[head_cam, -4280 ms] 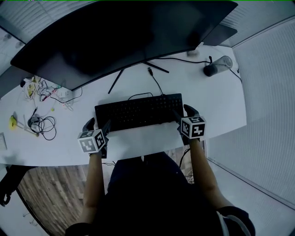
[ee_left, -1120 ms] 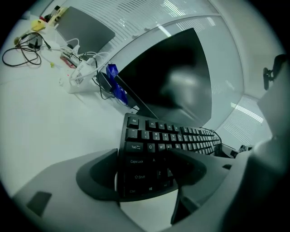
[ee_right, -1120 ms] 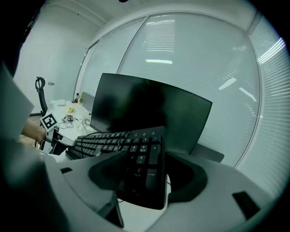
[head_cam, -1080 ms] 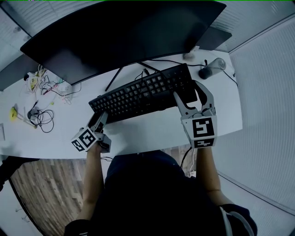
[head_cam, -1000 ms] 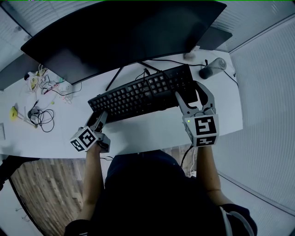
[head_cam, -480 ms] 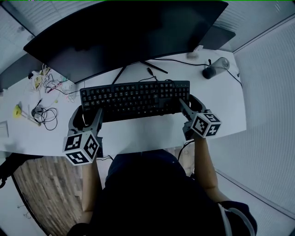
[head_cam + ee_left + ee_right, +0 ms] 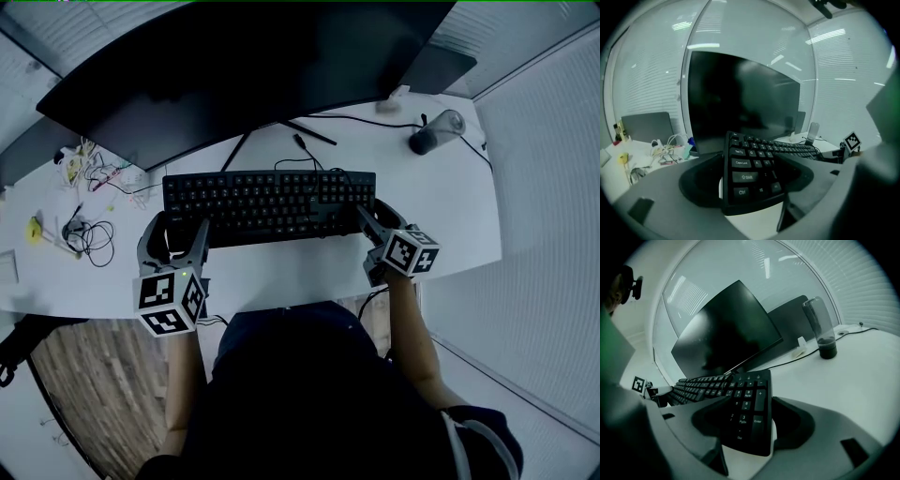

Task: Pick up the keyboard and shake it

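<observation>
Black monitor just behind keyboard

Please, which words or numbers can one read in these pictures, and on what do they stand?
"Caps Lock": keyboard, left end
"Shift": same
"Ctrl": same
"Enter": keyboard, right end
"PgUp": same
"PgDn": same
The rest: too small or blurred to read.

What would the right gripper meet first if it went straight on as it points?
The keyboard, whose number-pad end sits between its fingers; beyond that probably the monitor, though depth is unclear.
</observation>
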Motion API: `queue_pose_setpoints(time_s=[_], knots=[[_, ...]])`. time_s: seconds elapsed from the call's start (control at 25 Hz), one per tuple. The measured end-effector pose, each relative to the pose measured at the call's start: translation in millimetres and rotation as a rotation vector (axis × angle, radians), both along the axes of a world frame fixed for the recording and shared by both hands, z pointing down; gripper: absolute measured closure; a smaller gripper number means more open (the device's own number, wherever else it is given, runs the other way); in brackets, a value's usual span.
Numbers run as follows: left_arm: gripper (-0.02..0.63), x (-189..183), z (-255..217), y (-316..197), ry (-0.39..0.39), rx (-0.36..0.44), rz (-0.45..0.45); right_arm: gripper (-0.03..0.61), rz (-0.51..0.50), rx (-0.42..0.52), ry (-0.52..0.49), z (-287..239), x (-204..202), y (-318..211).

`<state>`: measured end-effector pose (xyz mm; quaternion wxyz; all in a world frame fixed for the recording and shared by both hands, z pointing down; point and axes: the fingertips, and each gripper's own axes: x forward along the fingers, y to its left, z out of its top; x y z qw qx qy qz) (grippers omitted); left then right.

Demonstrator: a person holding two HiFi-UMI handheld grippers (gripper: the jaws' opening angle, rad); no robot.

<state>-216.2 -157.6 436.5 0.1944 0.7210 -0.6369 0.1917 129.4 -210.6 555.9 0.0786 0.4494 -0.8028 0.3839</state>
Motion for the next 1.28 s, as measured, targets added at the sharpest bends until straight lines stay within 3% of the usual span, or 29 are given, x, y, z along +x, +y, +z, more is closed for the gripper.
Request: queue_pose_setpoints(time_s=[0.2,0.36,0.56,0.88,1.28], knots=[[0.267,-9.6,76.2,3.9,0.212,-0.093,-0.068,0.293,-0.031,-0.017,0.166,15.9,8.3,-2.6],[0.267,-7.0,132.5,9.7,0.301,-0.171,-0.098,0.293,-0.065,-0.053,0.263,37.1,12.6,-6.3],[0.267,-5.5,170.6,10.3,0.303,-0.237,-0.097,0.293,-0.078,-0.1,0.311,61.0,13.6,-6.9],[0.267,-4.8,193.1,12.7,0.278,-0.278,-0.098,0.293,-0.094,-0.131,0.317,83.9,12.9,-6.0],[0.267,-5.1,206.3,12.6,0.252,-0.319,-0.1,0.293,-0.113,-0.107,0.31,88.4,11.8,-10.0]])
